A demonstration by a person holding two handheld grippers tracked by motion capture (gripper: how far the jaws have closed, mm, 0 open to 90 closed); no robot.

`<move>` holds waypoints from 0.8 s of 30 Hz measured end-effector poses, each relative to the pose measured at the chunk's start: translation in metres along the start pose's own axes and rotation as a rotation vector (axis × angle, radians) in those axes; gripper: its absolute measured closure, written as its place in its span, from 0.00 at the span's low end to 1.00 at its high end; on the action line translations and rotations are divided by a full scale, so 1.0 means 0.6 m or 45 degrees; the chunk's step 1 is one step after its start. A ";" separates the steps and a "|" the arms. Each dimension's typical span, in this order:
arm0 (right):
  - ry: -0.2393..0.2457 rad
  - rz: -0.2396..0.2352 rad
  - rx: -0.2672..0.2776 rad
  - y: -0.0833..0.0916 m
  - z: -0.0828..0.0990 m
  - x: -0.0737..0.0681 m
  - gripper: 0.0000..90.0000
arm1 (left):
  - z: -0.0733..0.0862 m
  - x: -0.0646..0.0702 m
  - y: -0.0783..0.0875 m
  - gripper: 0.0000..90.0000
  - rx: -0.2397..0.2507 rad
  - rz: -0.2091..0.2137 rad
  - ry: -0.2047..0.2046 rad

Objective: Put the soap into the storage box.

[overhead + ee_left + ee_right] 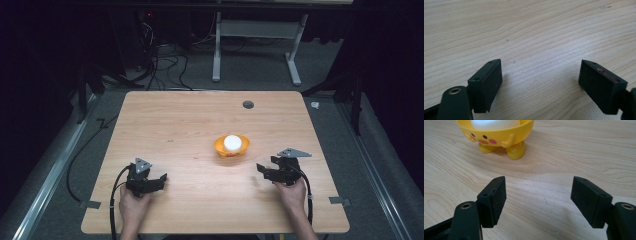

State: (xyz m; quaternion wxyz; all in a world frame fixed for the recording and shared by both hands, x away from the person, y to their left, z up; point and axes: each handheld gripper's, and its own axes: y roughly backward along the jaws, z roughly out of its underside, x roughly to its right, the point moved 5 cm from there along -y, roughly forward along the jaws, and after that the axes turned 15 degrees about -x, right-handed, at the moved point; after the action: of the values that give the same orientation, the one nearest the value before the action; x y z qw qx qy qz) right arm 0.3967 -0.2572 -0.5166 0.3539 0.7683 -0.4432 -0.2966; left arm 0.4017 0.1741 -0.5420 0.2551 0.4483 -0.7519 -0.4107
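A yellow chick-faced cup (pixel 231 148) stands on small feet right of the table's middle, with a white ball (pixel 231 142) resting in it. In the right gripper view the cup (pixel 496 135) and the ball (pixel 495 123) lie just ahead, left of the jaws' line. My right gripper (pixel 260 169) (pixel 539 185) rests low near the right front of the table and points left toward the cup. Its jaws stand apart with bare wood between them. My left gripper (pixel 161 179) (pixel 540 67) sits at the left front, open over bare wood.
The wooden table (pixel 190 120) has a grey round cap (pixel 248 104) near its far edge and tape tabs (pixel 339 201) at the front corners. Cables (pixel 160 65) and a white desk frame (pixel 255 45) stand on the floor beyond.
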 end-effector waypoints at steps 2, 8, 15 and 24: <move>0.000 0.001 -0.010 -0.002 0.000 -0.002 0.33 | 0.000 0.000 0.000 0.22 0.000 0.000 0.000; 0.009 0.002 -0.019 -0.009 0.002 -0.005 0.33 | 0.000 0.000 0.000 0.22 0.000 0.000 0.000; 0.025 0.005 -0.043 -0.019 0.004 -0.013 0.33 | 0.000 0.000 0.000 0.22 0.000 0.000 0.000; 0.049 0.018 -0.070 -0.029 0.005 -0.021 0.33 | 0.000 0.000 0.000 0.22 0.000 0.000 0.000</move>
State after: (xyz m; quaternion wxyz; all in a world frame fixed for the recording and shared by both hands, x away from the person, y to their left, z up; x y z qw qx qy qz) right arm 0.3974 -0.2406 -0.5308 0.3854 0.7607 -0.4334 -0.2914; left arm 0.4017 0.1742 -0.5420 0.2551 0.4483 -0.7519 -0.4107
